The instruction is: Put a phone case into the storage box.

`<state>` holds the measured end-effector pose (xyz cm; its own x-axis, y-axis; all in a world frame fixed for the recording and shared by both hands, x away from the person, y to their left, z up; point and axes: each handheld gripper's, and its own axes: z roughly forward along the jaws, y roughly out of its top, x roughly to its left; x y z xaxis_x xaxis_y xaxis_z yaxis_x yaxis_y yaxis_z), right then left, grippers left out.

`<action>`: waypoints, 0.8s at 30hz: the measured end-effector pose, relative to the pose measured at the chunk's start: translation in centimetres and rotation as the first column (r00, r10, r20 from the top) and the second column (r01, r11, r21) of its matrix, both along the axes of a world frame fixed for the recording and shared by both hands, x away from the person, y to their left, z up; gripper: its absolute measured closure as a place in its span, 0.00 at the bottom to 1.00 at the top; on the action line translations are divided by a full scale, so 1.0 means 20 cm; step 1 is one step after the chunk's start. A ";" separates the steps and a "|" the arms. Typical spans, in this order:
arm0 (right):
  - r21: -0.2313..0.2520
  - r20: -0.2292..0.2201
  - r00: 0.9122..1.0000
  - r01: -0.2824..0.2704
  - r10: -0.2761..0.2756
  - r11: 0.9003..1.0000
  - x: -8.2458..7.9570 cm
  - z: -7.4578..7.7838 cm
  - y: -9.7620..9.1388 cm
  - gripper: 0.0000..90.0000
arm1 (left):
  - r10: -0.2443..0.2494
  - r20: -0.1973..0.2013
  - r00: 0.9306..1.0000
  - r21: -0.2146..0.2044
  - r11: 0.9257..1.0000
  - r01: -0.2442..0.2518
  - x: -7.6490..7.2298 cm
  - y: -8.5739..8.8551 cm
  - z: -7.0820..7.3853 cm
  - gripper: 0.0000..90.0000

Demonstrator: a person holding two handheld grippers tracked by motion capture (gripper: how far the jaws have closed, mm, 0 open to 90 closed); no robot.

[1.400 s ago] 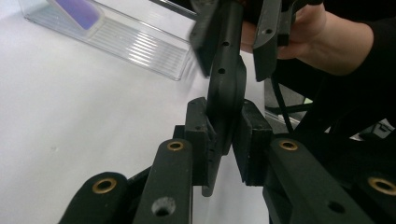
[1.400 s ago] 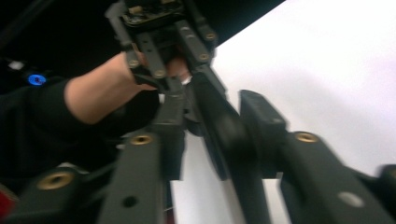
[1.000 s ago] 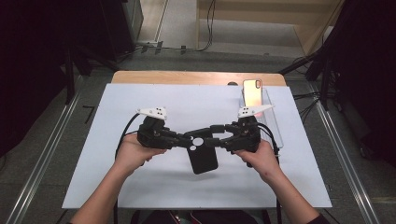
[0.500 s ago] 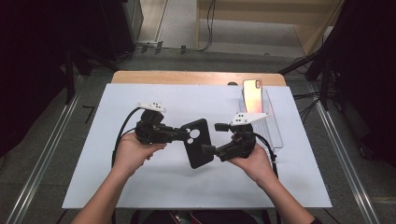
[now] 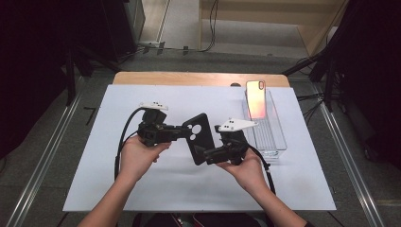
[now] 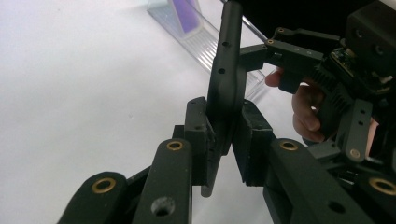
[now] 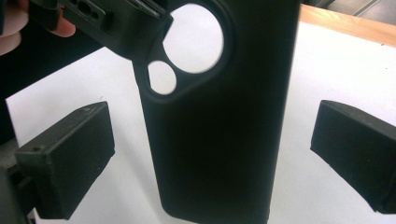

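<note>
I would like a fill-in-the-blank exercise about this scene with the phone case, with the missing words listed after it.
1. The black phone case is clamped by the ____ gripper.
2. The right gripper has its fingers ____, apart from the case.
3. The phone leans in a clear ____.
4. The case's camera cutout has ____ round holes.

Missing words: left; open; tray; two

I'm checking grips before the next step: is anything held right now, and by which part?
The left gripper pinches the black phone case at its edge by the camera cutout. The right gripper stands open around the case, pads clear.
</note>
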<state>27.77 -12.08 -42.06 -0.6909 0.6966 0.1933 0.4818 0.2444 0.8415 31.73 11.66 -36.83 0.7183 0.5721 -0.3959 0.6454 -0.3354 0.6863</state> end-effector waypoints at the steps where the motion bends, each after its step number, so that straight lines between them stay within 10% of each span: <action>1: -0.007 0.006 1.000 0.011 -0.011 1.000 0.00 0.00 0.01 0.00 | 0.006 -0.009 1.000 0.004 1.000 -0.006 0.00 -0.01 0.00 0.86; 24: -0.053 -0.015 0.997 0.078 -0.079 0.996 0.01 -0.04 0.06 0.14 | 0.017 -0.008 1.000 0.020 1.000 -0.016 -0.08 -0.13 -0.02 0.86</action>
